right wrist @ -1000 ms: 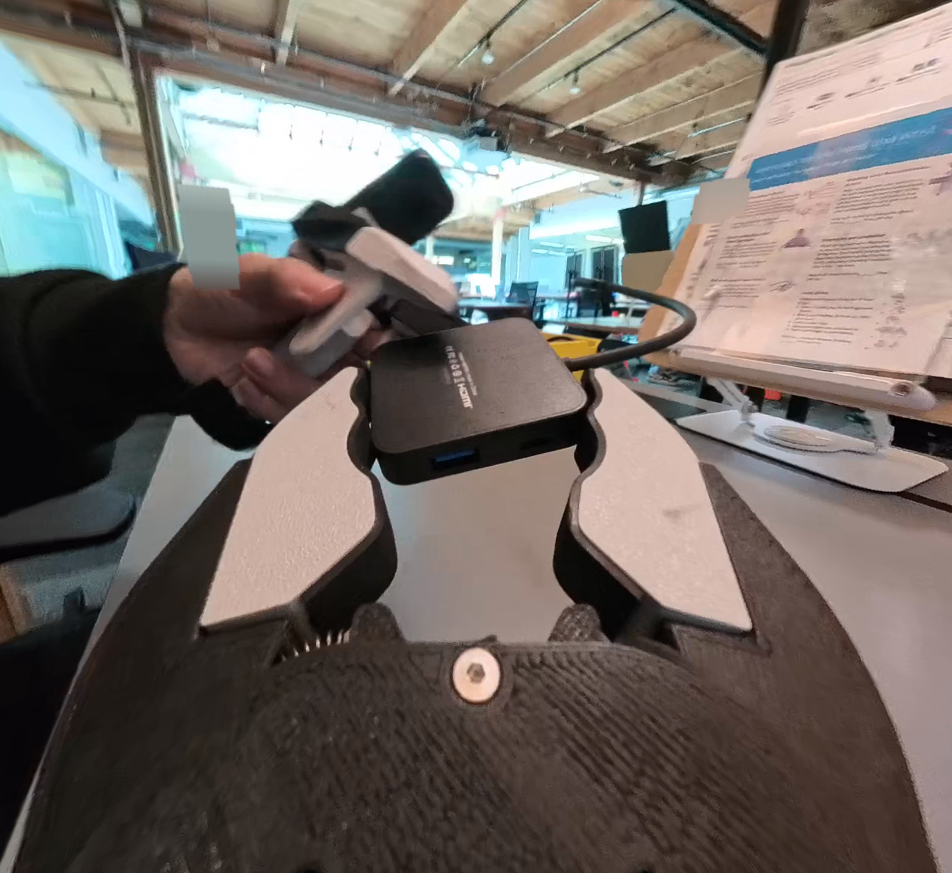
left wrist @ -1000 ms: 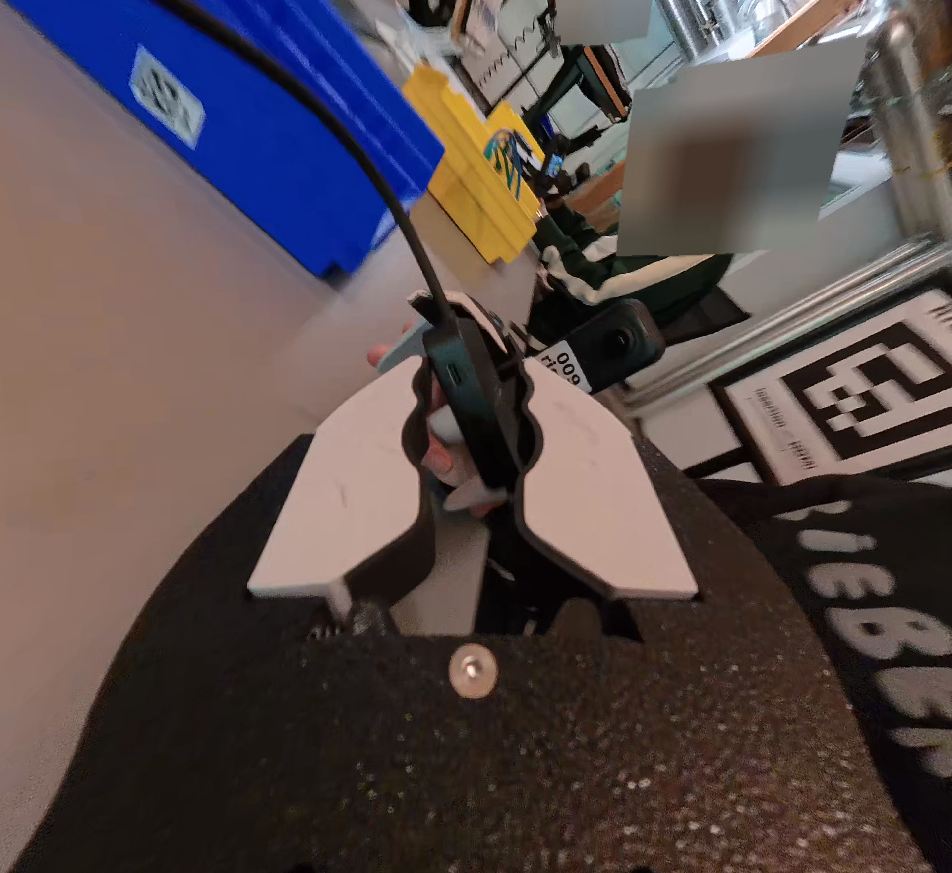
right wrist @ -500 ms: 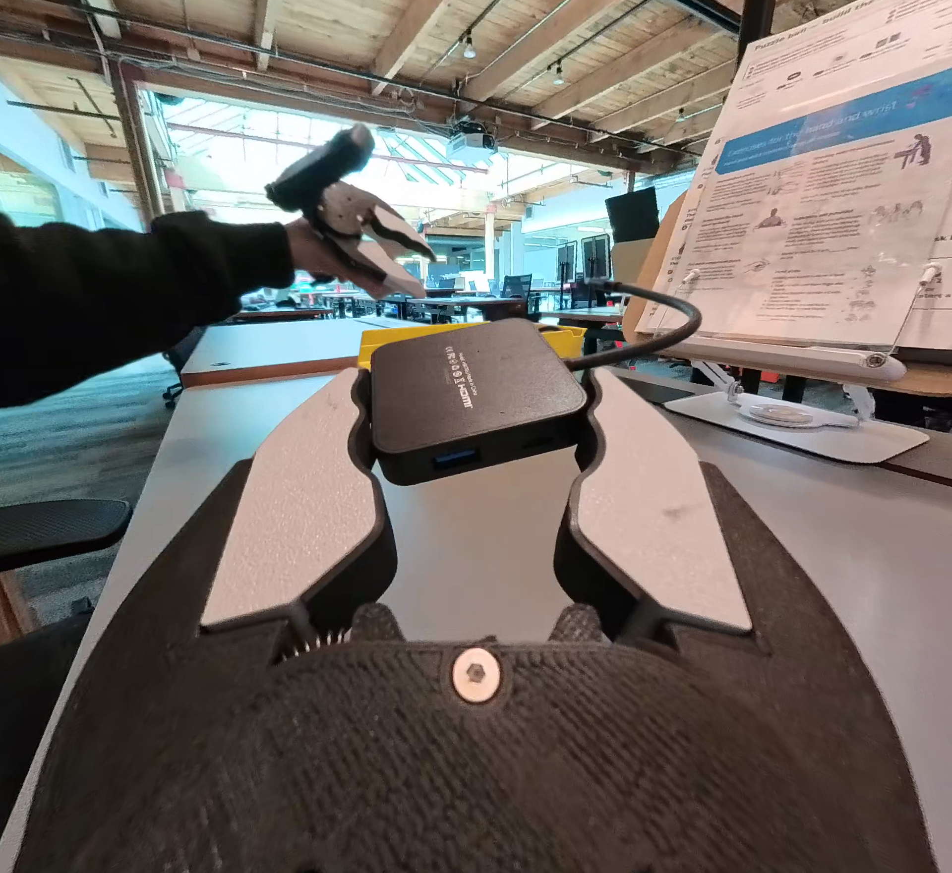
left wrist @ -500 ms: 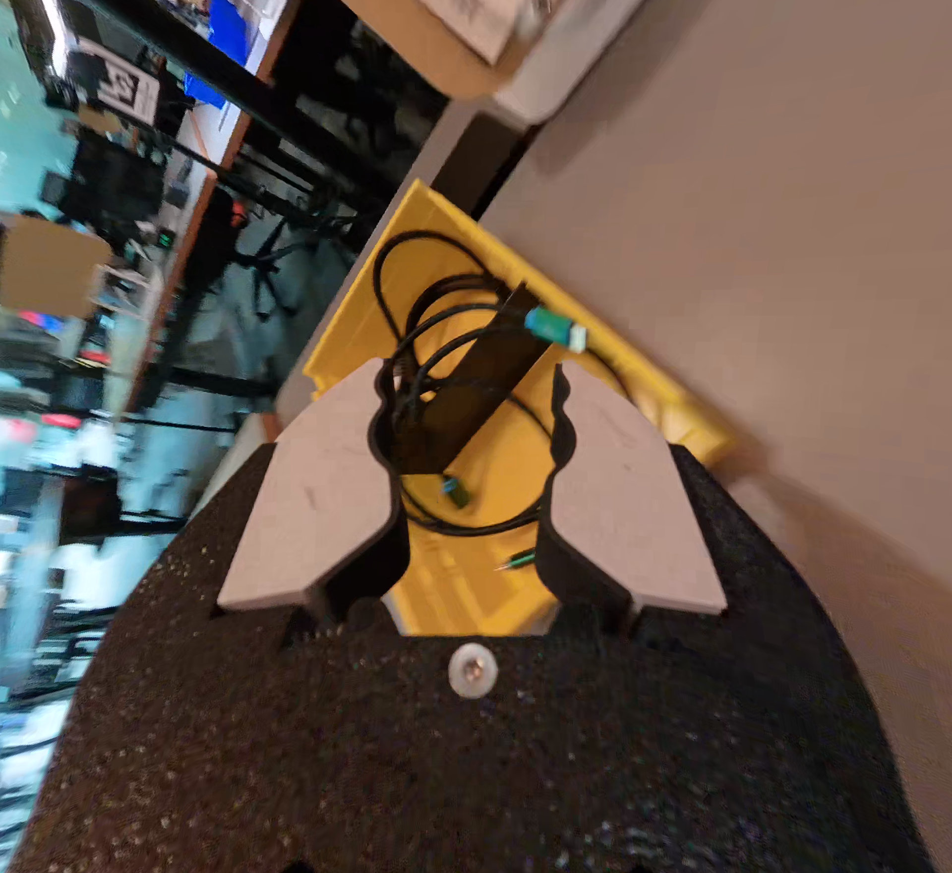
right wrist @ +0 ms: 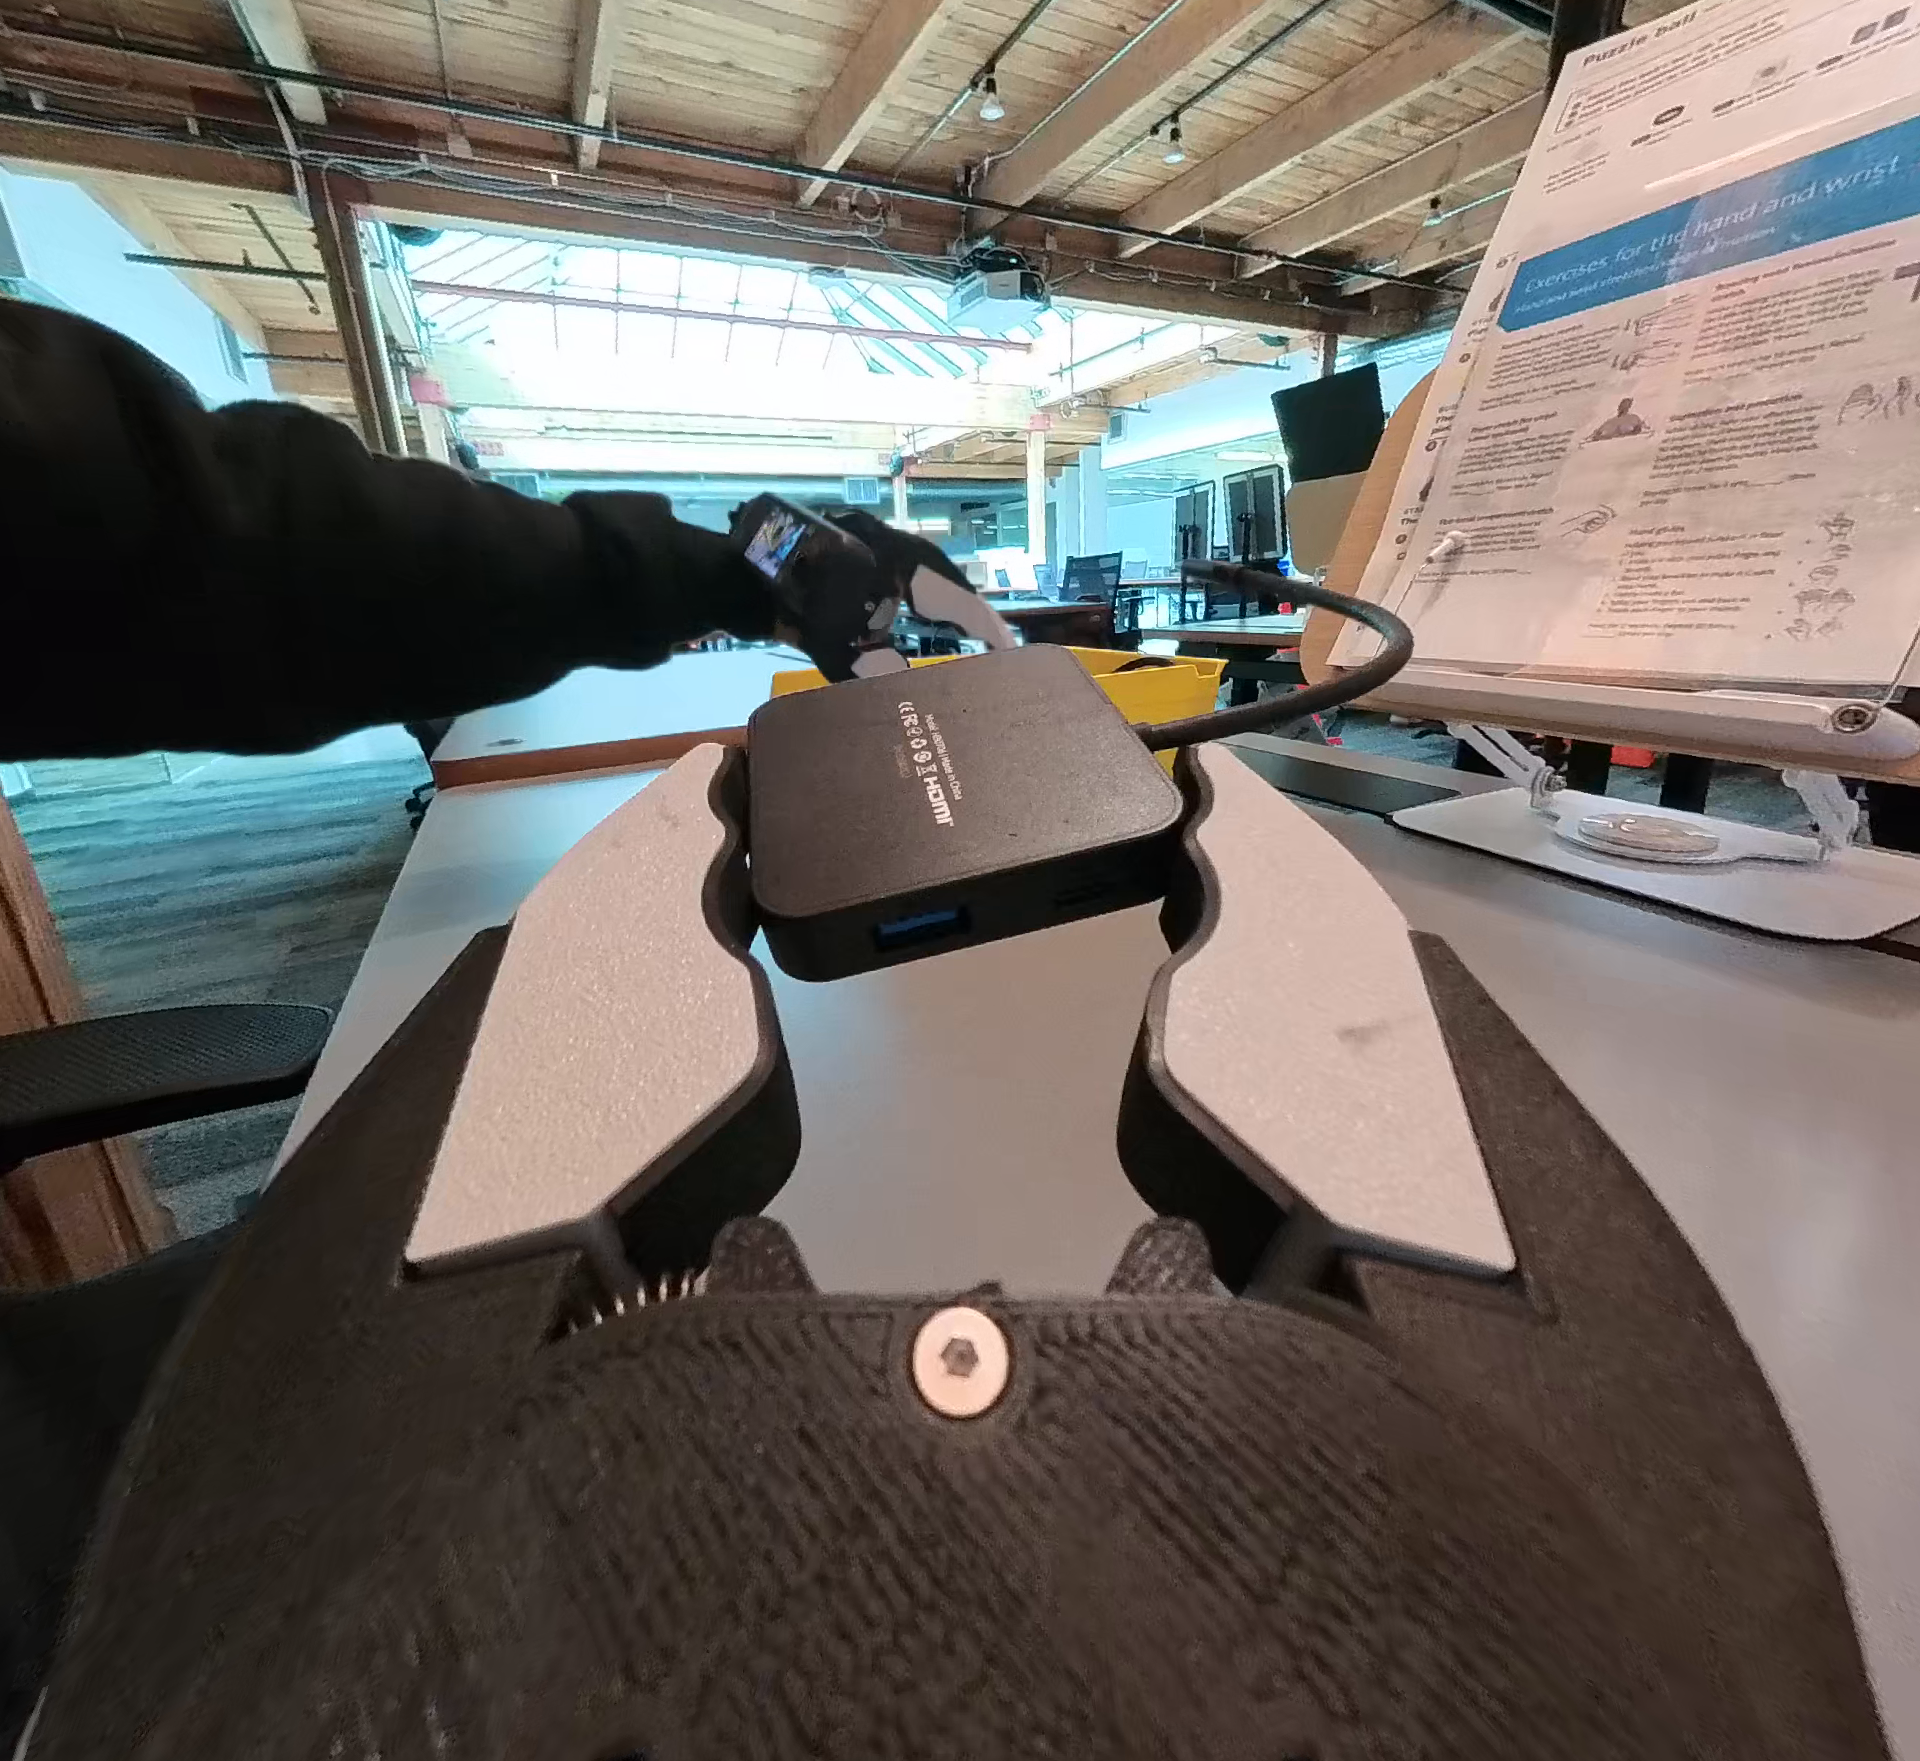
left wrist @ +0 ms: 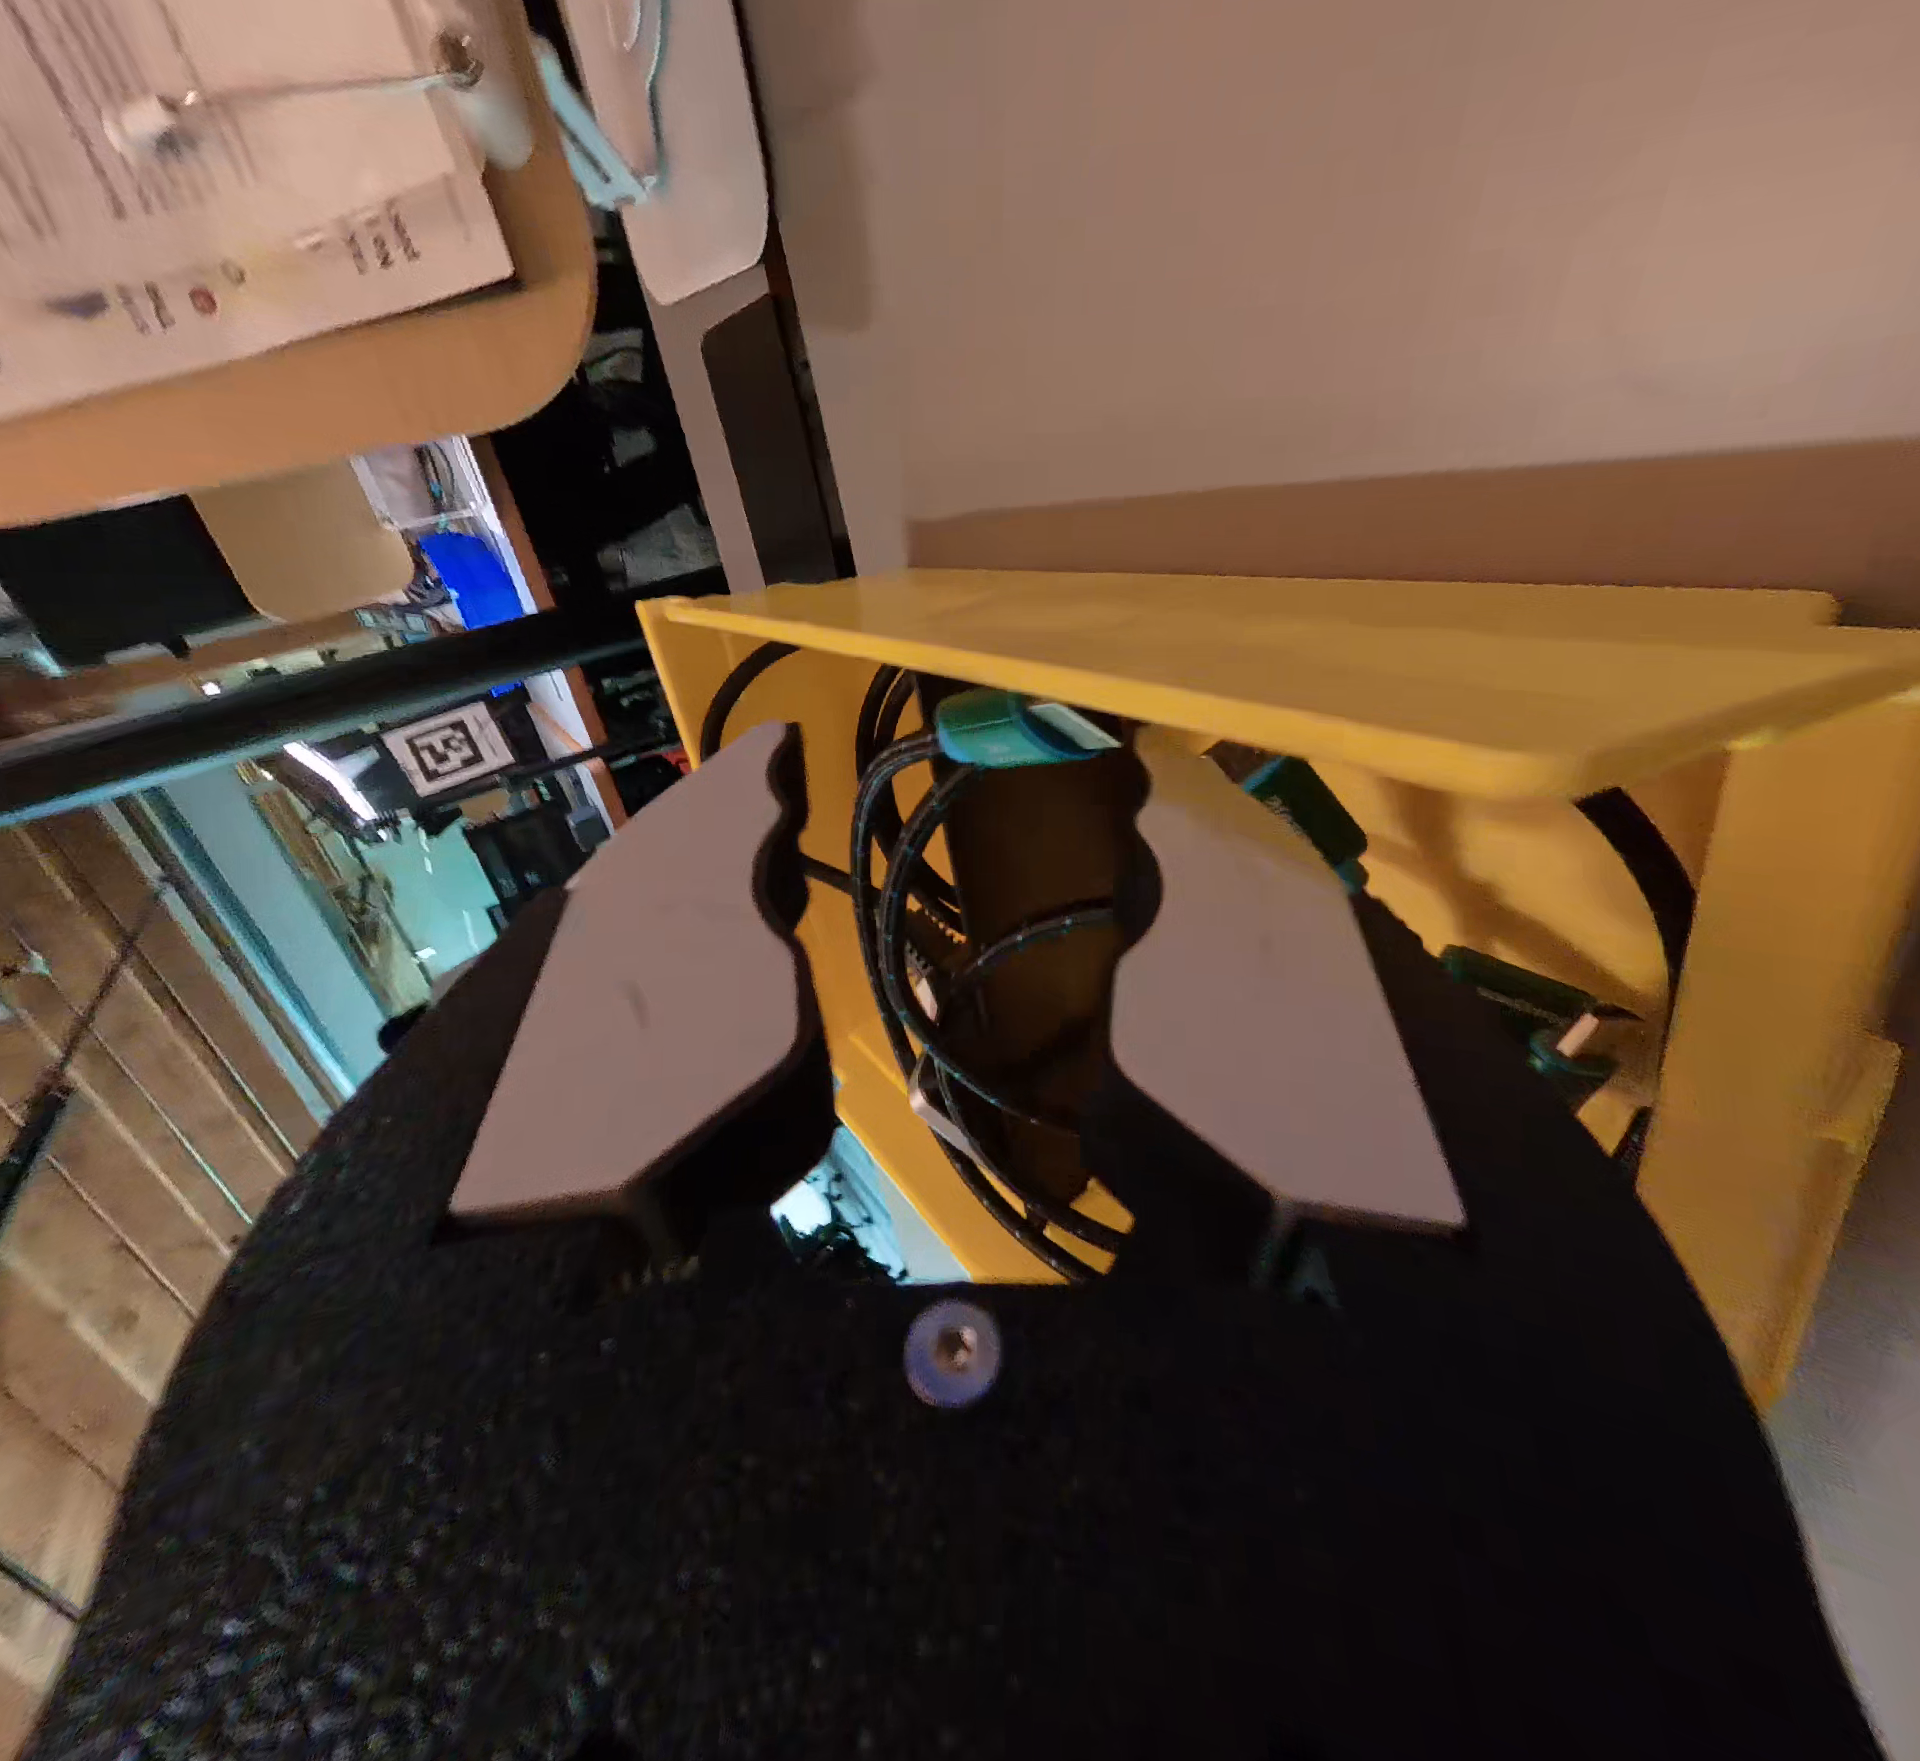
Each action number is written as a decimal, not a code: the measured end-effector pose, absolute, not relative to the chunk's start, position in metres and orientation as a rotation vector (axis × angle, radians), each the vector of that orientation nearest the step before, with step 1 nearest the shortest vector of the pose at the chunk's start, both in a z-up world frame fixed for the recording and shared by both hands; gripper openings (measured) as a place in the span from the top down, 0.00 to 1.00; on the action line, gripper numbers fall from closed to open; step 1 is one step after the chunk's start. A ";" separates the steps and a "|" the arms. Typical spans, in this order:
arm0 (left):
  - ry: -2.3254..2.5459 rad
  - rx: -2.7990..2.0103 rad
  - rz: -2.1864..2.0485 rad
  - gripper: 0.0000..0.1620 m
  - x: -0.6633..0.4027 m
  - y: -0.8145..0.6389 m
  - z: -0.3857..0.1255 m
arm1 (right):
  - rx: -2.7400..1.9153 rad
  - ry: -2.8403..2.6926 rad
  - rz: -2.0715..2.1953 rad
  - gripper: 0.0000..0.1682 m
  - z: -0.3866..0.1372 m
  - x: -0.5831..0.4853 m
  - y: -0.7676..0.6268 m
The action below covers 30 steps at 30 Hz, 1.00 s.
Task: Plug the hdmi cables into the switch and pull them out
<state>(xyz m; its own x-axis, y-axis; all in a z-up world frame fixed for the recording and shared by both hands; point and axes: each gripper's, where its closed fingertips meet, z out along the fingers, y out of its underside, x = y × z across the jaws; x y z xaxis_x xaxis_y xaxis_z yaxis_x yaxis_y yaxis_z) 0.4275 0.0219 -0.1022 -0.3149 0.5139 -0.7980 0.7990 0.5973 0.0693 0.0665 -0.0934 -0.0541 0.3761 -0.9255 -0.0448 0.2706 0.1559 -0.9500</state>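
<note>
Black switch (right wrist: 961,807) sits clamped between the right tool's (right wrist: 961,864) fingertips (tilted slightly).

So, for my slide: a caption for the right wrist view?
Right claw holds the black switch while the left claw reaches the yellow bin.

The right gripper (right wrist: 961,838) clamps a black switch (right wrist: 956,807) above the table (right wrist: 1662,1067); ahead and left, the left gripper (right wrist: 914,631) reaches over a yellow bin (right wrist: 1174,688).
</note>
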 end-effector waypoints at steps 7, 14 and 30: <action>1.689 0.838 -0.573 0.92 0.436 0.024 -0.048 | -1.081 0.767 -0.982 0.54 -0.055 0.068 -0.092; 1.460 0.308 -0.791 0.93 0.454 0.068 0.081 | -1.082 0.772 -0.983 0.54 -0.055 0.068 -0.093; 2.506 0.463 -1.608 1.00 0.199 -0.004 0.044 | -0.899 0.507 -0.725 0.54 -0.019 0.020 -0.096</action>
